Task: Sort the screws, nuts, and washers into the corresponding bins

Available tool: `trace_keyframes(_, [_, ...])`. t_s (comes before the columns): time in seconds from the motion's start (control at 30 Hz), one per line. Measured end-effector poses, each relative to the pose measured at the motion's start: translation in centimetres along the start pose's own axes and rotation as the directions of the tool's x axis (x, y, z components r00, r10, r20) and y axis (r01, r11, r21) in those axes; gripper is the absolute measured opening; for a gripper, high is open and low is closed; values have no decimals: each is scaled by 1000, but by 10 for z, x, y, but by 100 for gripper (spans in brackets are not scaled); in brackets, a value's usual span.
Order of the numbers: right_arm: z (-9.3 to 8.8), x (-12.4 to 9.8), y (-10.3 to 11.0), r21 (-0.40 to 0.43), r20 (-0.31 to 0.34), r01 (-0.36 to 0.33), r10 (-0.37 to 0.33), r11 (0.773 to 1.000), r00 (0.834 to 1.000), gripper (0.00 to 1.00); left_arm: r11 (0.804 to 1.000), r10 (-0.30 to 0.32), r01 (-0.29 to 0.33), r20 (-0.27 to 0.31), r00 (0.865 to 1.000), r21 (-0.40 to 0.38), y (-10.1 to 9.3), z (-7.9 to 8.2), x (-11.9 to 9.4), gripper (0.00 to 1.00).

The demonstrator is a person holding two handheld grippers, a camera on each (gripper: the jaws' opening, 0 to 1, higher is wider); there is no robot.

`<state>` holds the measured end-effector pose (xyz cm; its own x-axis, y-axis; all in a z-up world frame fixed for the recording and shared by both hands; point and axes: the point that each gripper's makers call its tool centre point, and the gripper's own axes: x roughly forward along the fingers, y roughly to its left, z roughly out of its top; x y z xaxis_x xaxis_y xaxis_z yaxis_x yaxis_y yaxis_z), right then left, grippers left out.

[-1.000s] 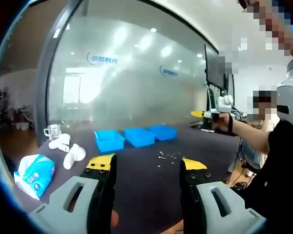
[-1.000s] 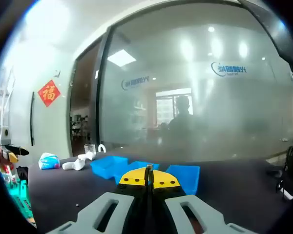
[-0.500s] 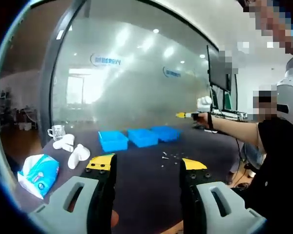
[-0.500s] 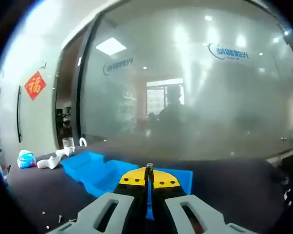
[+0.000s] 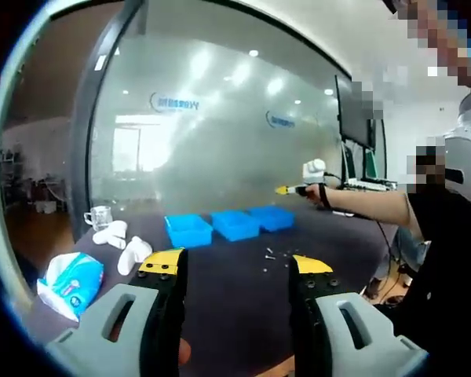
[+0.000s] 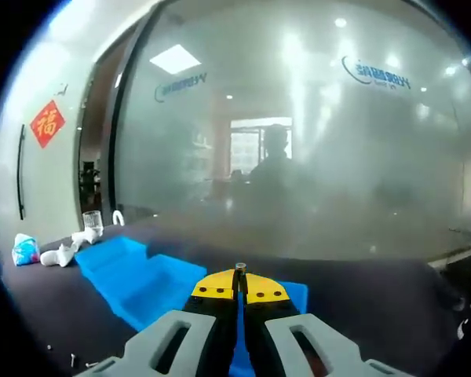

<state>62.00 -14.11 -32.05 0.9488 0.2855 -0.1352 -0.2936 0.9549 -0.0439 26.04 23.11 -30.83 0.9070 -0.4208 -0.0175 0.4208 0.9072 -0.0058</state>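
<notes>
right gripper (image 6: 239, 275): jaws pressed together on a small metal part (image 6: 239, 268) whose tip pokes out between the yellow pads – probably a screw, too small to be sure
right gripper position: held in the air above the near end of the row of three blue bins (image 6: 141, 279); in the left gripper view it shows at the end of the person's outstretched arm, over the far-right bin
left gripper (image 5: 235, 267): jaws spread wide apart, nothing between them, hovering low over the dark table (image 5: 220, 298)
loose hardware (image 5: 273, 255): a small scatter of screws, nuts and washers lies on the table in front of the bins, just beyond the left gripper's right jaw – unsorted
bins in the left gripper view (image 5: 234, 224): side by side mid-table; contents cannot be made out
other items: tissue pack (image 5: 71, 279), white objects (image 5: 125, 250) and a glass mug (image 5: 99, 217) at the table's left end, well apart from the work
step in hand: judged to be carrying one piece to its bin, release not yet made
risk – wrong bin: the bins touch each other, so a release slightly off centre could drop the part in the neighbour
risk – bounce: letting go from this height may make the part hop out
risk – slip: the hold is on a tiny tip only; a tilt could lose it early
</notes>
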Motion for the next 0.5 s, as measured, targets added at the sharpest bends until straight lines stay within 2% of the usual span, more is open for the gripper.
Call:
trace_keyframes(0.27, [-4,9,-7,-3,-16,-7,7,1000,1000,1,1000,-3,3,1,1000,-5,-1,-1,0,50])
trace_keyframes(0.37, [-1,9,-5,-23,3,-18,18,1000,1000,12,1000,-4,4,9,1000,-4,-1,1,0,50])
trace_keyframes(0.5, [1,3,0,-37,17,-22,23,999,1000,20,1000,-3,3,8,1000,-5,-1,1,0,50])
